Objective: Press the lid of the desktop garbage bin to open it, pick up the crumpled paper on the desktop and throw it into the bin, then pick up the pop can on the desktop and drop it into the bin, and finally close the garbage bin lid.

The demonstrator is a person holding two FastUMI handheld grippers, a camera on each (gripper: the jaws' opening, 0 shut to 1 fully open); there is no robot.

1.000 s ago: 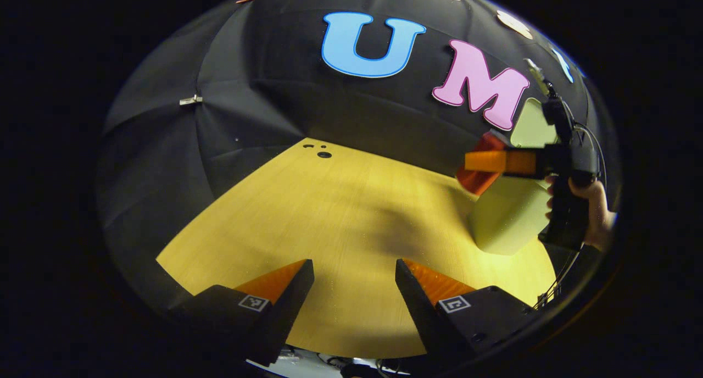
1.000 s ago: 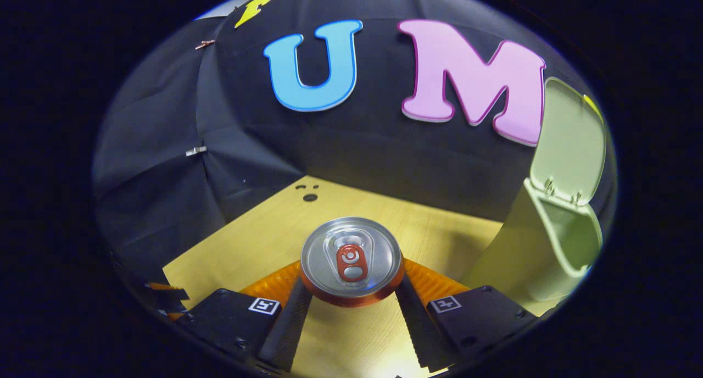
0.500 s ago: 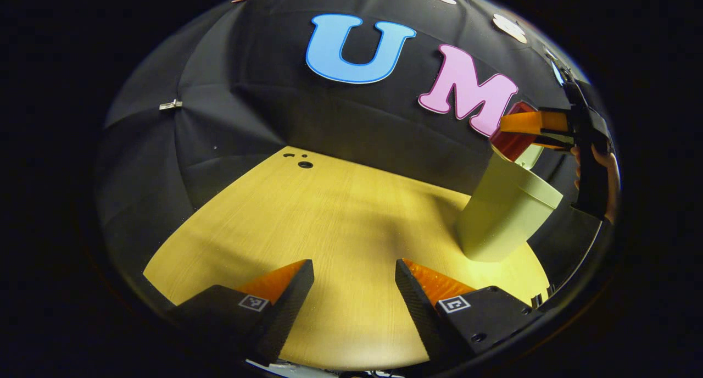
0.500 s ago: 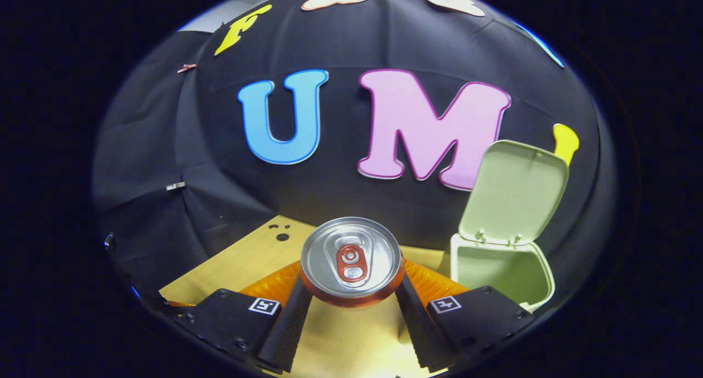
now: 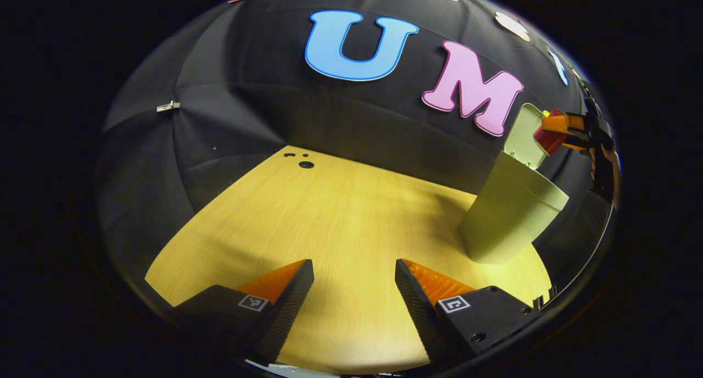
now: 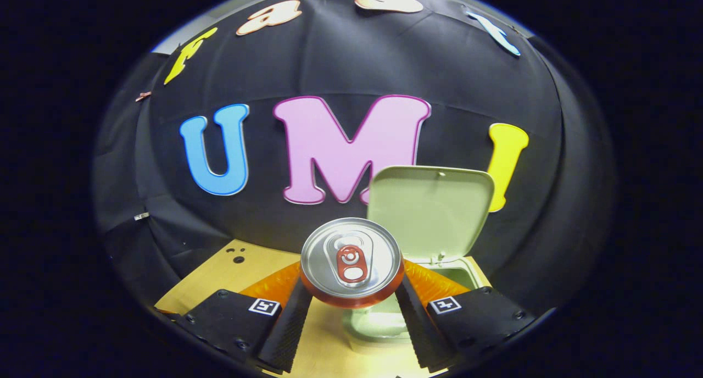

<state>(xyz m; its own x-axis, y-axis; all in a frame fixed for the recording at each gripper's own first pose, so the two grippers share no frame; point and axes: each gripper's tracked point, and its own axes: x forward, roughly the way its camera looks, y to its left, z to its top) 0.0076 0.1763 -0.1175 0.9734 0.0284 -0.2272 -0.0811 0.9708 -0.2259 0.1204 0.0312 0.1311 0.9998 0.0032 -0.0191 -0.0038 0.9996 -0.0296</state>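
My right gripper (image 6: 351, 290) clamps the pop can (image 6: 351, 261) above the open bin (image 6: 379, 323). My left gripper (image 5: 354, 295) hangs open over the table (image 5: 329, 213).

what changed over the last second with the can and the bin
The right gripper has carried the pop can from beside the bin to above its open mouth, and it stays clamped on the can. The lid stayed up, and the left gripper stayed open over the desktop.
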